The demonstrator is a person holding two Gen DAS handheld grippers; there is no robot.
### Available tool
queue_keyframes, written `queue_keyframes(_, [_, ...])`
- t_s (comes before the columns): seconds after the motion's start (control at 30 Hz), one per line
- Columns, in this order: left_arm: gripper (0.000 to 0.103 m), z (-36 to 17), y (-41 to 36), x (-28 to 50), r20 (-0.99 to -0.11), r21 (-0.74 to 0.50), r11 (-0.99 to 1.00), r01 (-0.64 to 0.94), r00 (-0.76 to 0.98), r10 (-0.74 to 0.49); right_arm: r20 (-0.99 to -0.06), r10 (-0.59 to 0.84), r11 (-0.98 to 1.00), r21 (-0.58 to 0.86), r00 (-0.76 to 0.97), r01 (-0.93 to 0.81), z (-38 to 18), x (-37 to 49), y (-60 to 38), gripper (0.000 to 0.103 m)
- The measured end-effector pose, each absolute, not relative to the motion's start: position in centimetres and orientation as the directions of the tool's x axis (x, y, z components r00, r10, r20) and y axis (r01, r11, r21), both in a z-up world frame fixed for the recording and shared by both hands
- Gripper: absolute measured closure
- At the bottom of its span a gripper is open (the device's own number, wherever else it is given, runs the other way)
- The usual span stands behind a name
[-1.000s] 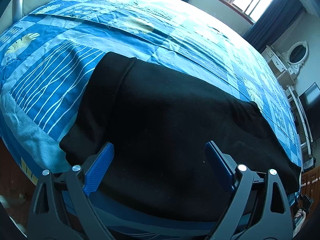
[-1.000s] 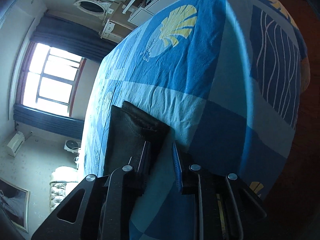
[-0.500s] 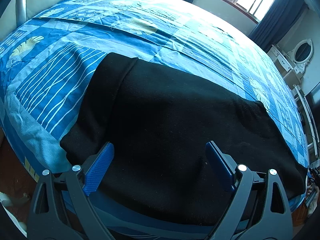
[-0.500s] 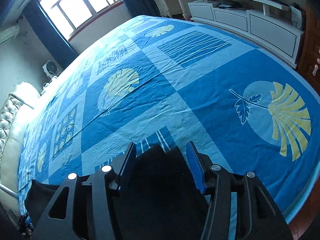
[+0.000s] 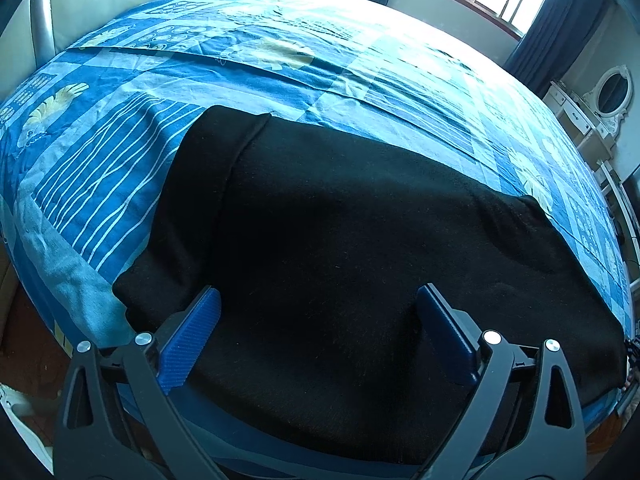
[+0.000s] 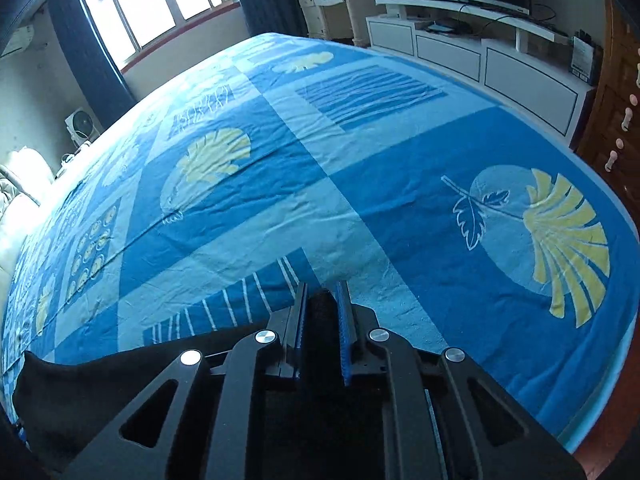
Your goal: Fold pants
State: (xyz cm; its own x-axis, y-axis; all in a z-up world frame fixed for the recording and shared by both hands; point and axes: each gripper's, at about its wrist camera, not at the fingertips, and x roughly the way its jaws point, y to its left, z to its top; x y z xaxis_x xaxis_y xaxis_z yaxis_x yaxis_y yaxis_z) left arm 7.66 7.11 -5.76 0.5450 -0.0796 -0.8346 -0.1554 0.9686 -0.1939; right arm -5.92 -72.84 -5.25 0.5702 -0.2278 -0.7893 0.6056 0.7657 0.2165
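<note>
Black pants lie spread flat across the near part of a bed with a blue patterned cover. My left gripper is open, its blue pads wide apart just above the near edge of the pants, holding nothing. In the right wrist view my right gripper is shut on a bunched end of the black pants; the rest of the fabric trails off to the lower left under the gripper body.
The bed's near edge and brown floor lie below left. A headboard stands far left. A white TV cabinet, a dresser with an oval mirror and a wooden wardrobe line the right side.
My right gripper swung round to face across the bed and closed on the end of the pants. My left gripper stayed open over the pants, tilting slightly.
</note>
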Motion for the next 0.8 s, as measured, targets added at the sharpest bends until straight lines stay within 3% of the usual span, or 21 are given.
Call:
queue_keyframes(0.1, [0.006, -5.7, 7.0, 7.6, -0.834, -0.19, 0.97, -0.151, 0.546, -0.079, -0.768, -0.152, 0.688, 0.37, 0.622, 0.624, -5.2, -7.1, -74.5, 0.08])
queue_keyframes(0.27, [0.006, -5.4, 7.2, 7.3, -0.826, -0.197, 0.973, -0.125, 0.556, -0.096, -0.717, -0.028, 0.604, 0.543, 0.697, 0.583, -4.4, -10.4, -76.3, 0.048])
queue_keyframes(0.4, [0.006, -4.4, 6.8, 6.3, -0.806, -0.147, 0.982, -0.119, 0.59, -0.049, -0.671, 0.054, 0.543, 0.641, 0.74, 0.542, -4.5, -13.4, -77.7, 0.046])
queue_keyframes(0.6, [0.006, -3.1, 7.0, 5.4, -0.789, -0.174, 0.981, -0.082, 0.608, -0.089, -0.668, 0.168, 0.5, 0.692, 0.725, 0.521, -6.4, -15.3, -78.5, 0.046])
queue_keyframes(0.8, [0.006, -3.6, 8.4, 5.4, -0.807, -0.212, 0.971, -0.112, 0.581, -0.109, -0.577, 0.346, 0.433, 0.798, 0.74, 0.42, -8.5, -14.8, -77.2, 0.045])
